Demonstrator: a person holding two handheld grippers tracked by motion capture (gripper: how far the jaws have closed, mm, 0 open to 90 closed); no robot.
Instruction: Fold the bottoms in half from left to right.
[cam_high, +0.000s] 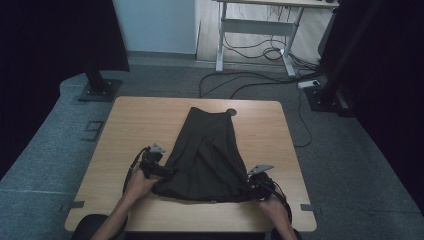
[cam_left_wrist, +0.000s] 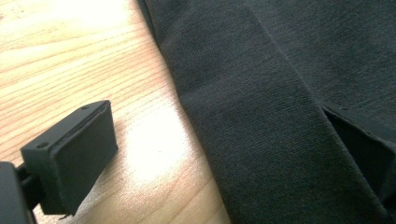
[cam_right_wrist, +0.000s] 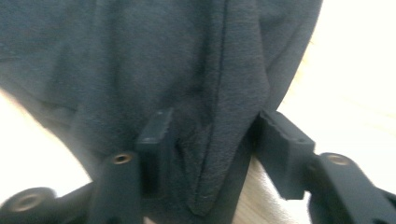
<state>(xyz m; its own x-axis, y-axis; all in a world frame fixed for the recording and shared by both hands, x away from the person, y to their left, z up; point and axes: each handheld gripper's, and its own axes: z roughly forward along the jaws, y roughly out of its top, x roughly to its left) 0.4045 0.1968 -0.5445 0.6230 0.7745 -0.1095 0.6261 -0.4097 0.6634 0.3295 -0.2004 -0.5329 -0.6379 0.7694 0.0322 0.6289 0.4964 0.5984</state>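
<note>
A dark garment lies flat on the wooden table, narrow at the far end and wide toward me. My left gripper sits at its near left edge. In the left gripper view its jaws stand wide apart with a folded edge of the garment lying between them; bare wood shows beside the left pad. My right gripper is at the near right corner. In the right gripper view a loose, bunched corner of the garment hangs between the spread jaws, uncompressed.
A round hole sits in the table's far edge, just past the garment. Bare wood runs along both sides of the cloth. Beyond the table are a desk frame, floor cables and black stand bases.
</note>
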